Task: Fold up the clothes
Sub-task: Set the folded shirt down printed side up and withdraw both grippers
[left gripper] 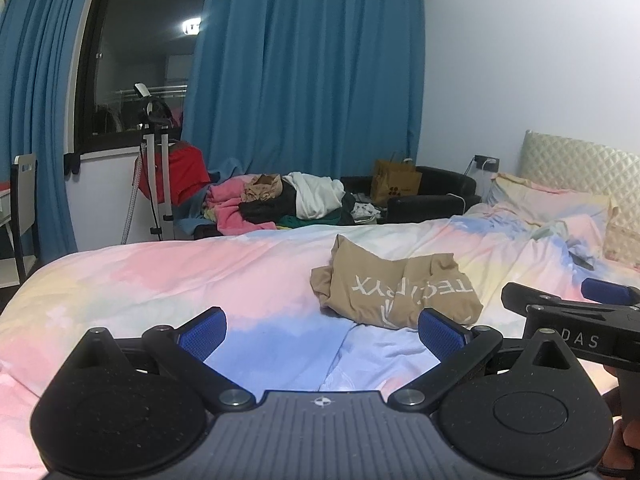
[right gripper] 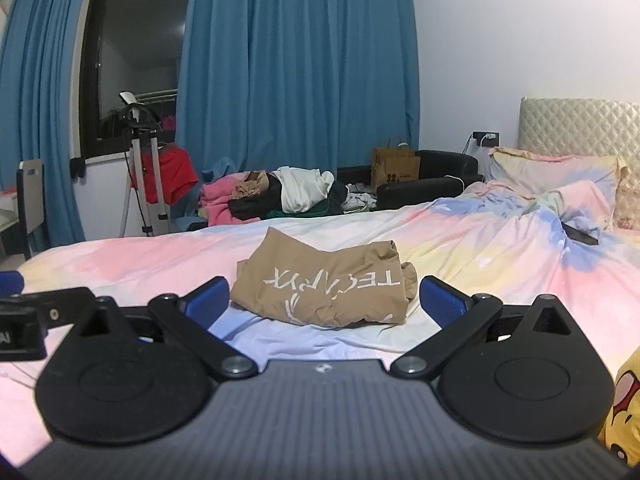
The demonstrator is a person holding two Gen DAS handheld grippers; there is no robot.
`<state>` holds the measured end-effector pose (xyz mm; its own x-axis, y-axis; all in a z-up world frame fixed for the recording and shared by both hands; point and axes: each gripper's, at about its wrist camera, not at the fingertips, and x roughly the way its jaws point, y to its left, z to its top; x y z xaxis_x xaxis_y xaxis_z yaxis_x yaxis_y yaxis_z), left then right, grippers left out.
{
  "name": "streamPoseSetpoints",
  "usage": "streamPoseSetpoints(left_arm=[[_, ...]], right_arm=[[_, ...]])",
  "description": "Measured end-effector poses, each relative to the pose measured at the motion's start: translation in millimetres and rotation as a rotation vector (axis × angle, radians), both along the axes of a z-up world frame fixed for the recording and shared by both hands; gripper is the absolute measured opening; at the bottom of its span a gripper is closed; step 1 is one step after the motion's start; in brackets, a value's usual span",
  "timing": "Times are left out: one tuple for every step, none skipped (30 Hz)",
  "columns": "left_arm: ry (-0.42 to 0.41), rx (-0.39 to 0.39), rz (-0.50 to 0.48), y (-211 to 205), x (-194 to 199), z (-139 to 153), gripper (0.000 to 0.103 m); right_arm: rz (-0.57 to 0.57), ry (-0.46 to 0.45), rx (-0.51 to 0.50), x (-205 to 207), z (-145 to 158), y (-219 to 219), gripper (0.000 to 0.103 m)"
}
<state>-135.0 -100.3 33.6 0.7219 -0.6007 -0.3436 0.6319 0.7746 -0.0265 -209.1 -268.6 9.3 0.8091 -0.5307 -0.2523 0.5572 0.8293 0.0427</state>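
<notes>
So both grippers are hovering low over the bed right now, side by side, and neither one is holding anything: the left gripper (left gripper: 322, 330) is sitting with its blue-padded fingers (left gripper: 202, 332) spread wide apart over the pastel pink, blue and yellow tie-dye duvet (left gripper: 160, 280), and the right gripper (right gripper: 324, 300) is gaping just as wide. The thing being worked on, a tan folded t-shirt with white lettering printed on it (right gripper: 324, 292), is lying bunched up in a rough bundle on the duvet, the lettering reading upside down from here. From the right wrist view it's sitting straight ahead, just past the open fingertips and framed between them; from the left wrist view it's lying ahead and off to the right, with the right gripper poking in at the right edge near it. Nothing is touching the shirt. Further back, a messy heap of pink, white and dark clothes (left gripper: 292, 200) is piling up beyond the far edge of the bed, in front of the long blue curtains (left gripper: 308, 64), and a brown paper bag (left gripper: 394, 182) is standing next to a black armchair (left gripper: 432, 196) over there too
</notes>
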Motion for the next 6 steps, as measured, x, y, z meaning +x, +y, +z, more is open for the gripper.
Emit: streamPoseSetpoints(left_arm=[[0.000, 0.000, 0.001, 0.2, 0.2, -0.1, 0.103], [0.001, 0.000, 0.002, 0.3, 0.3, -0.3, 0.103], [0.001, 0.000, 0.002, 0.5, 0.5, -0.4, 0.103], [0.002, 0.000, 0.003, 0.7, 0.6, -0.6, 0.103], [0.002, 0.000, 0.004, 0.8, 0.8, -0.7, 0.103], [0.002, 0.000, 0.005, 1.0, 0.9, -0.9, 0.103]], right_arm=[[0.000, 0.001, 0.003, 0.0, 0.0, -0.5, 0.103], [-0.001, 0.001, 0.006, 0.0, -0.1, -1.1, 0.103], [-0.001, 0.001, 0.009, -0.2, -0.2, -1.5, 0.103], [-0.003, 0.000, 0.012, -0.5, -0.2, -2.0, 0.103], [-0.003, 0.000, 0.014, -0.8, -0.2, -2.2, 0.103], [-0.003, -0.001, 0.015, -1.1, -0.2, -2.3, 0.103]])
